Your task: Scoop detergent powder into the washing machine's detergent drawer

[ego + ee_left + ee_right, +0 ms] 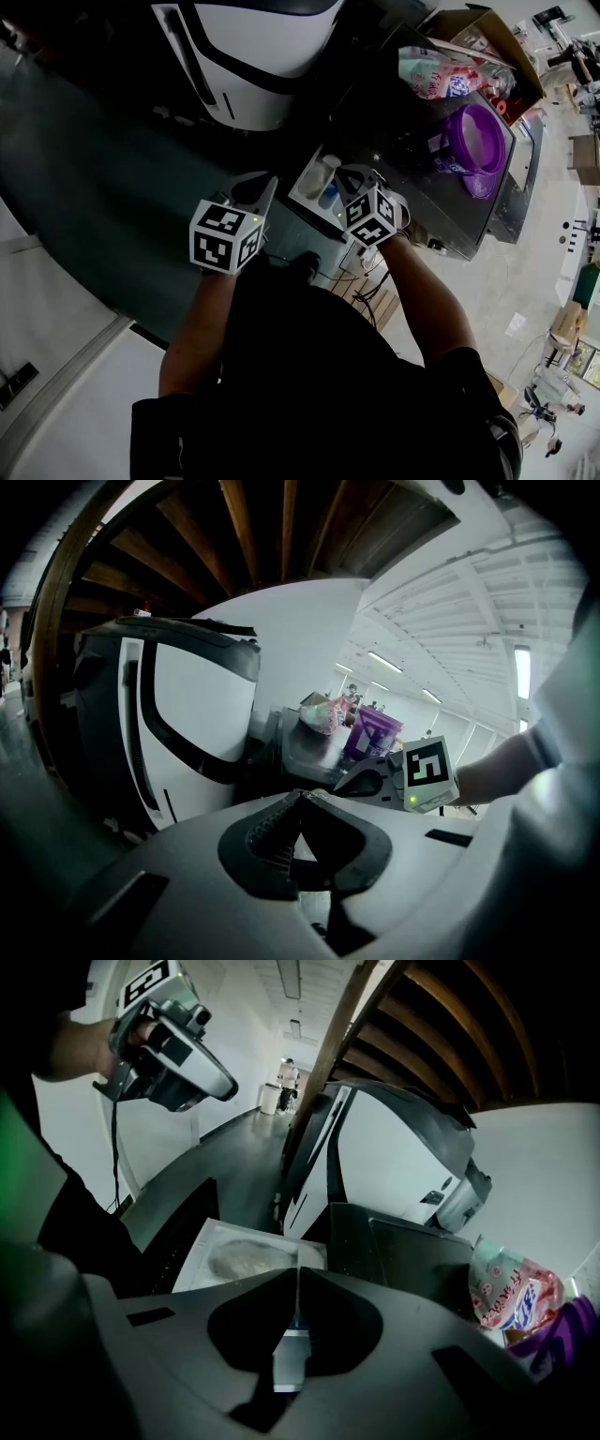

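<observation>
Hovering near the detergent drawer (208, 1251), left gripper (300, 795) and right gripper (298, 1270) are closed, empty.

Dark washer top (405, 112) bears purple tub (473, 141), cardboard box (489, 36).

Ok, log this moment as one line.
left gripper: shut, empty | right gripper: shut, facing drawer | drawer: open, powder inside | purple container: not held

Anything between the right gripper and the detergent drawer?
Nothing. In the right gripper view the right gripper, jaws together, hangs directly over the open detergent drawer, with powder in its compartment showing just past the tips.
</observation>
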Demonstrator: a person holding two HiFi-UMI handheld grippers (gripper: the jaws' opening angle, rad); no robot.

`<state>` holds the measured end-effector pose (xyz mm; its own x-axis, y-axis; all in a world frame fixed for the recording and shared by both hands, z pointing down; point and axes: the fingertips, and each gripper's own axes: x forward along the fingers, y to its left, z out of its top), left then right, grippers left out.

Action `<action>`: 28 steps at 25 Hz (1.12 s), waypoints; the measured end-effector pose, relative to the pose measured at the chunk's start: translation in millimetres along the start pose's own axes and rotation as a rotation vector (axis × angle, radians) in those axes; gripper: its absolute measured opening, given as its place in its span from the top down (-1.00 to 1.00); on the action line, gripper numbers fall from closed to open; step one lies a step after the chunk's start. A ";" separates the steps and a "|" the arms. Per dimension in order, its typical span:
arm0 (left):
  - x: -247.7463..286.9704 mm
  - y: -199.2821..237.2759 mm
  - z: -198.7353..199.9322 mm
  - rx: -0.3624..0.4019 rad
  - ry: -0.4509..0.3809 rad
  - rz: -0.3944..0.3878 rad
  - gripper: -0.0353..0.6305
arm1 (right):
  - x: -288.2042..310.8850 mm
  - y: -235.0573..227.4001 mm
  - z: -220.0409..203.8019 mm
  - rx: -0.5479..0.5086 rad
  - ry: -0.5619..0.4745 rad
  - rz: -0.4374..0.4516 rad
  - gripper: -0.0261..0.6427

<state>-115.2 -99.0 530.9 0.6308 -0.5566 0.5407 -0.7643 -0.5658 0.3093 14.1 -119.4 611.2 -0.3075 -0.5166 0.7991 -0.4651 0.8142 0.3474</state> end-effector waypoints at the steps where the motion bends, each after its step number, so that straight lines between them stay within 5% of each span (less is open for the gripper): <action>1: -0.2 -0.2 -0.4 0.000 0.000 0.001 0.87 | -0.4 1.5 0.3 -0.011 -0.002 0.000 0.85; 9: 2.9 -6.2 -0.7 0.008 0.003 -0.008 0.87 | -4.1 3.0 -0.9 -0.043 -0.016 -0.013 0.86; 28: 1.5 -14.6 11.1 0.033 -0.001 -0.018 0.87 | -9.7 20.4 7.8 -0.334 -0.006 -0.055 0.86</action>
<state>-101.6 -98.3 518.5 0.6443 -0.5468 0.5347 -0.7482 -0.5954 0.2928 1.1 -99.9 606.7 -0.2954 -0.5626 0.7721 -0.1840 0.8266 0.5319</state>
